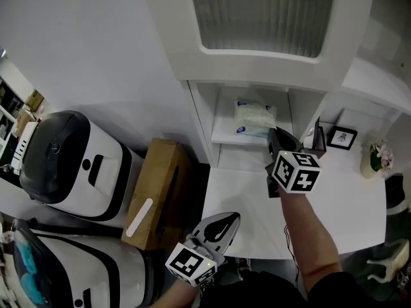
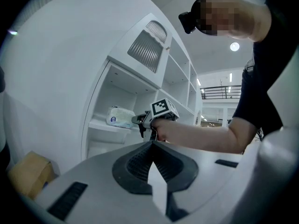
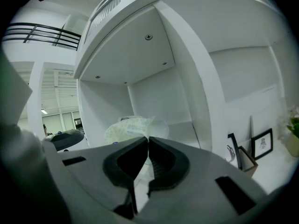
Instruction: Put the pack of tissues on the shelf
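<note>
One pack of tissues (image 1: pixel 255 117) lay on the shelf (image 1: pixel 225 137) inside the open lower compartment of the white shelf unit (image 1: pixel 257 66), below the unit's ribbed panel. A round blue label showed on the pack's left end, and faint green print ran over its wrapper; none of the writing was large enough to read.

The right claw (image 1: pixel 272 133) reached into that compartment from the front, its jaws pressed together at the tips on the pack's near right edge, where they seemed to pinch the wrapper. The left claw (image 1: pixel 230 219) hung well in front of the unit, low over the front edge of the bench (image 1: pixel 347 197), its jaws closed on each other with nothing between them. Each claw carried one cube with black-and-white square markers.

On the bench to the right of the compartment stood one small black-framed picture (image 1: pixel 341 136), and further right one pale vase of pink flowers (image 1: pixel 376 159).

On the floor to the left of the unit sat one brown cardboard box (image 1: pixel 157 191) with a white strip on its top; what it held could not be seen. Further left of it stood two white-and-black machines (image 1: pixel 64 165), one behind the other
</note>
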`<state>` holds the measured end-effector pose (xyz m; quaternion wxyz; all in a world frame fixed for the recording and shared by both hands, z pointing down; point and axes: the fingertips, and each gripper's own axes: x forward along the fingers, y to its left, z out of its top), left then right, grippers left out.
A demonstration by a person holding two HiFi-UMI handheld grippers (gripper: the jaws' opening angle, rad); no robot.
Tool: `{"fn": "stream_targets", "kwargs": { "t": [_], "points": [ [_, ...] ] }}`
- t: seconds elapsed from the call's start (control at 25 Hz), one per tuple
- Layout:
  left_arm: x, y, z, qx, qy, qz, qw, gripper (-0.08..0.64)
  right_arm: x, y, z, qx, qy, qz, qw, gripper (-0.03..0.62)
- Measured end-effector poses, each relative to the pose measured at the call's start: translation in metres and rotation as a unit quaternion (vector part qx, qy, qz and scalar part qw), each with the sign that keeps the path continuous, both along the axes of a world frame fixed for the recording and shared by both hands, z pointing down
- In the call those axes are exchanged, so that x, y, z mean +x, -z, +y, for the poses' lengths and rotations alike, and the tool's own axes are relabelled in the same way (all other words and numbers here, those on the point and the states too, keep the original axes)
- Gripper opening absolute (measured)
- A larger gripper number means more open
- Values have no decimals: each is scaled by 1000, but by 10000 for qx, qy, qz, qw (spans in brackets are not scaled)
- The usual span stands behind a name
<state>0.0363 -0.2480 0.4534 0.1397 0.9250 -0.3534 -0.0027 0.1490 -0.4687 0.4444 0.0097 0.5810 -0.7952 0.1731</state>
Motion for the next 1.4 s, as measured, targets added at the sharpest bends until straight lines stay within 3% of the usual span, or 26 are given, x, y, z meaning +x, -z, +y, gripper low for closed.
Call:
{"fn": "stream_targets", "kwargs": {
  "t": [0.64,1.04,1.4],
  "points": [
    [-4,-6,6,-92,32,15,10000,5,-2,-9,-11,-178,3,-66,9998,9],
    [1,-5,12,-91,-89,11,9999,5,14,-2,13,78,-115,186,9997,51],
    [8,5,20,-9,-222,-64,9997,5,-6,11,73,382,686,-31,9969,12]
  ]
}}
